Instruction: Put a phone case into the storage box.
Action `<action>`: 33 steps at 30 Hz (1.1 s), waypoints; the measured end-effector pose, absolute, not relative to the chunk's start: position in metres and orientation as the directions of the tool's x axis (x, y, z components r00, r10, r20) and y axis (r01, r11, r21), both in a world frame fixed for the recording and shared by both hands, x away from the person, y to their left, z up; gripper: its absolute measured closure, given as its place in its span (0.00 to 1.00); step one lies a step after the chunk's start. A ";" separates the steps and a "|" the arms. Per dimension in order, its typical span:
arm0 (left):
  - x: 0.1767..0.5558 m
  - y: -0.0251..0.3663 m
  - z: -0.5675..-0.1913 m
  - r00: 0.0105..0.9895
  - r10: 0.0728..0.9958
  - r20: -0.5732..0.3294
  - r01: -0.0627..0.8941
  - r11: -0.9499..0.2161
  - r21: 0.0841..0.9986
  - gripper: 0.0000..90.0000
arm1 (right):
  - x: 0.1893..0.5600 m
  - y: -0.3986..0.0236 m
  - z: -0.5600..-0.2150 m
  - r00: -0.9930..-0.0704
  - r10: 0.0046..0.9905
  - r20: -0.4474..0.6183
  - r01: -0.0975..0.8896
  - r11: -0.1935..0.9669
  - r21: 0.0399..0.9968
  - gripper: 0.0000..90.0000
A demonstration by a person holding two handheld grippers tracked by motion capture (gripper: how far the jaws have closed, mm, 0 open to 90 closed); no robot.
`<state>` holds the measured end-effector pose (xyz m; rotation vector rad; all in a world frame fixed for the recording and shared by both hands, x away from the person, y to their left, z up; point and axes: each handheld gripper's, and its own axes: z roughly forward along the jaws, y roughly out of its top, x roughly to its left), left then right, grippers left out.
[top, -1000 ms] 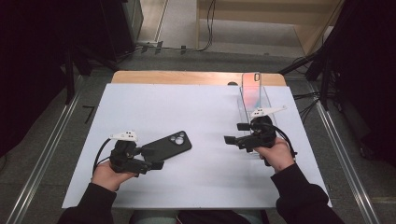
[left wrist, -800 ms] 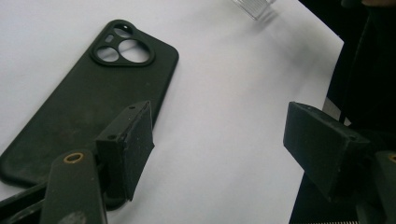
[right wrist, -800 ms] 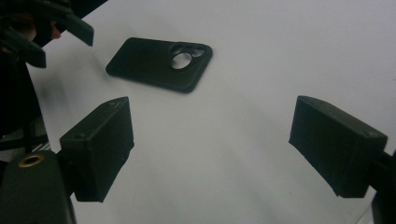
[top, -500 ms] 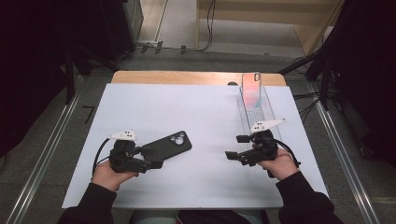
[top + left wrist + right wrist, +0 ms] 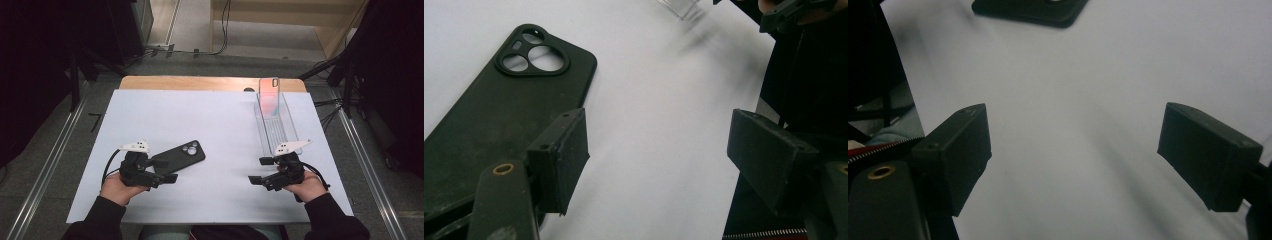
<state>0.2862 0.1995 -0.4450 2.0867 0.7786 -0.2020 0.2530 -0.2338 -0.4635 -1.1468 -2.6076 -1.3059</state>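
Black, blocky rubber-faced jaws on both tongs, matt and square-cornered.

Left gripper (image 5: 167, 170): jaws released, standing apart with bare table between them in the left gripper view; nothing grasped. One jaw lies at the near edge of the phone case (image 5: 499, 115), over or against it, contact not certain. Held low and level, seemingly parked beside the case ready for a side pinch.

Right gripper (image 5: 261, 170): jaws released and wide, nothing between them but white surface in the right gripper view. It sits low at the near right, pointing across toward the left gripper, well apart from the case; judged idle or waiting to assist.

Phone case: black, matt, soft-looking shell, flat rectangle with rounded corners, raised camera ring cluster at its far end. Lies back-up, angled away from the left gripper's jaws.

Clear tray (image 5: 276, 125): transparent rigid plastic, long and narrow, ribbed floor, just beyond the right gripper. Likely the holder for parts.

Pink phone (image 5: 269, 95): glossy, propped at the tray's far end, tilted.

White table sheet (image 5: 215, 130): smooth, pale, low-glare; wooden edge shows behind.
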 end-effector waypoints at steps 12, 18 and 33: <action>0.288 0.198 -0.444 0.785 0.449 -0.427 0.605 -0.408 0.683 0.27 | 0.245 -0.242 -0.474 -0.734 0.606 0.308 0.614 0.397 0.682 0.13; 0.289 0.198 -0.442 0.791 0.443 -0.422 0.597 -0.408 0.690 0.29 | 0.244 -0.243 -0.475 -0.731 0.609 0.307 0.615 0.396 0.682 0.13; 0.311 0.189 -0.445 0.820 0.456 -0.345 0.549 -0.461 0.697 0.28 | 0.239 -0.252 -0.479 -0.711 0.622 0.327 0.638 0.374 0.673 0.13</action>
